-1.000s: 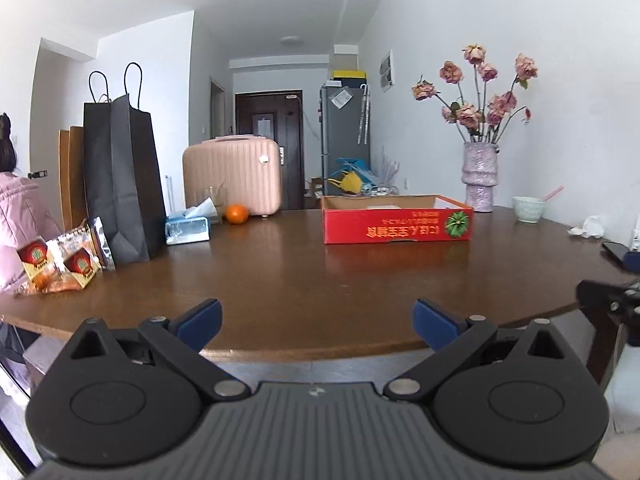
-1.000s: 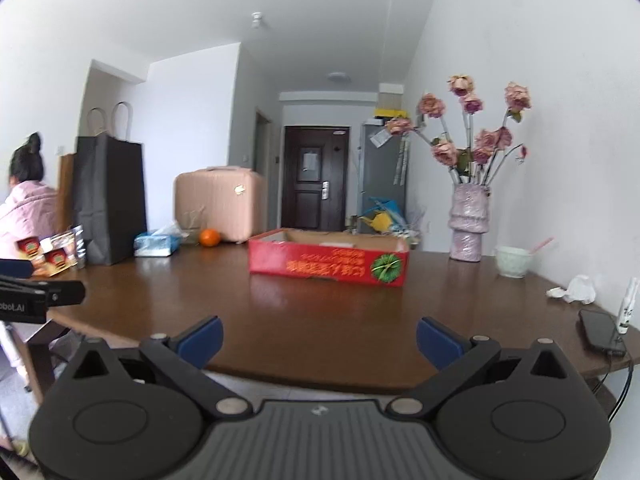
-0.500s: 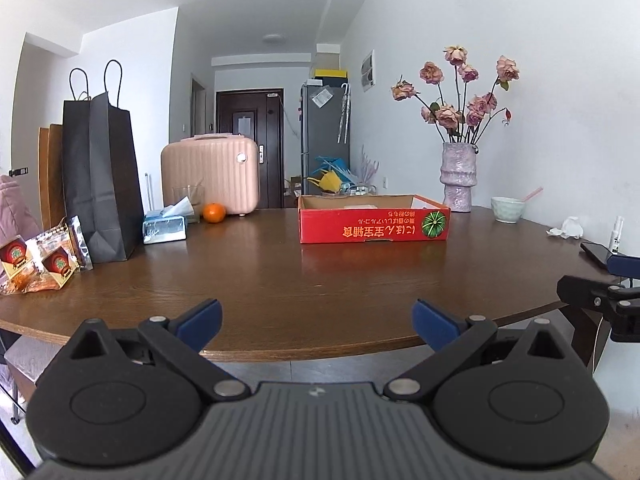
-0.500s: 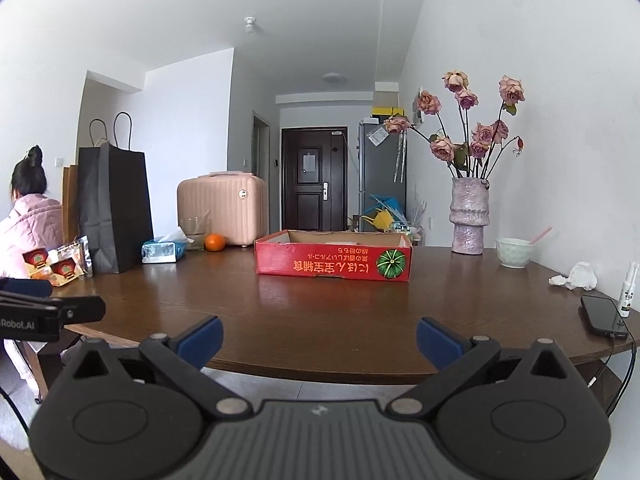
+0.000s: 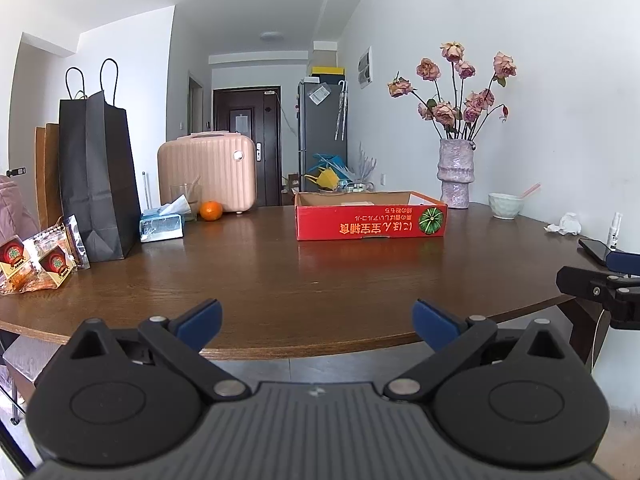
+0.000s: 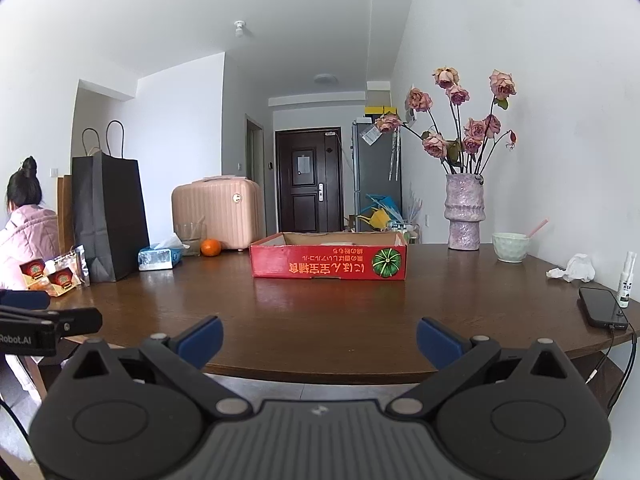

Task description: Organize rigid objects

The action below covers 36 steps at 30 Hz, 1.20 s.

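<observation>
A shallow red cardboard box (image 5: 370, 216) lies on the brown wooden table (image 5: 280, 280), also in the right wrist view (image 6: 328, 258). My left gripper (image 5: 316, 320) is open and empty, held before the table's near edge. My right gripper (image 6: 318, 338) is open and empty too, at the near edge further right. An orange (image 5: 211, 211), a tissue box (image 5: 162, 226), snack packets (image 5: 36, 264), a green bowl (image 6: 510, 246) and a small spray bottle (image 6: 626, 280) stand on the table. What lies inside the red box is mostly hidden.
A black paper bag (image 5: 96, 176) and a pink suitcase (image 5: 208, 172) stand at the left and back. A vase with dried roses (image 6: 464, 212), crumpled tissue (image 6: 574, 268) and a phone on a cable (image 6: 602, 308) are at the right. A person in pink (image 6: 24, 236) sits at the left.
Both views have swung slightly and steadied: the red box has shifted a little in the frames. Both grippers stay open and empty.
</observation>
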Motion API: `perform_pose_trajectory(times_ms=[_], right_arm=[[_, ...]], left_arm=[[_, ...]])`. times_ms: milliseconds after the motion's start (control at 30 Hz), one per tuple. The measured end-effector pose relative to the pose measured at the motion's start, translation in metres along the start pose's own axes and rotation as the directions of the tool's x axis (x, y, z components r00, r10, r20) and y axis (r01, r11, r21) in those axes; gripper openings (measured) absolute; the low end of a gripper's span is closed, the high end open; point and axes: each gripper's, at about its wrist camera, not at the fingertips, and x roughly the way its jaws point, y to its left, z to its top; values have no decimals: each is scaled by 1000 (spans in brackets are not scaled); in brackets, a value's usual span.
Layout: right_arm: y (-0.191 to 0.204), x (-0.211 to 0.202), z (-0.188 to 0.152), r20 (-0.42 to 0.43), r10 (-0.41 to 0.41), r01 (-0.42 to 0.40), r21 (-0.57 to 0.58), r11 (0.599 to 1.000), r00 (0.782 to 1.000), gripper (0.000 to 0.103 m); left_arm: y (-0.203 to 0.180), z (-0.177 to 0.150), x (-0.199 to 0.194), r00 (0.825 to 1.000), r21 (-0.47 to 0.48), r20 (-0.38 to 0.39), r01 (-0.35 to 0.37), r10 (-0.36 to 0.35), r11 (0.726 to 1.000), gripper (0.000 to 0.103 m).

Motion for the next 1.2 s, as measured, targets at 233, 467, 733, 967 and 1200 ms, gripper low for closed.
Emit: perform_pose_trajectory(times_ms=[233,467,733,967,1200], right_arm=[[0,1,0,-1,-3,3,0,1000,1000,103],[1,1,0,3,-5,5,-1,1000,1000,103],[0,2,0,-2,-5,5,0,1000,1000,103],[0,2,1,-2,-5,5,-6,1000,1000,103],[0,3,1,-5,-5,5,-2,1000,1000,103]], left_arm=[[2,-1,2,1000,4,0,4,-4,1000,103],[2,-1,2,1000,9,4,7,-7,1000,103],[0,-2,0,1000,14,9,10,-10,1000,103],[0,-2,0,1000,11,6,10,-10,1000,103],[0,-2,0,1000,11,6,10,-10,1000,103]])
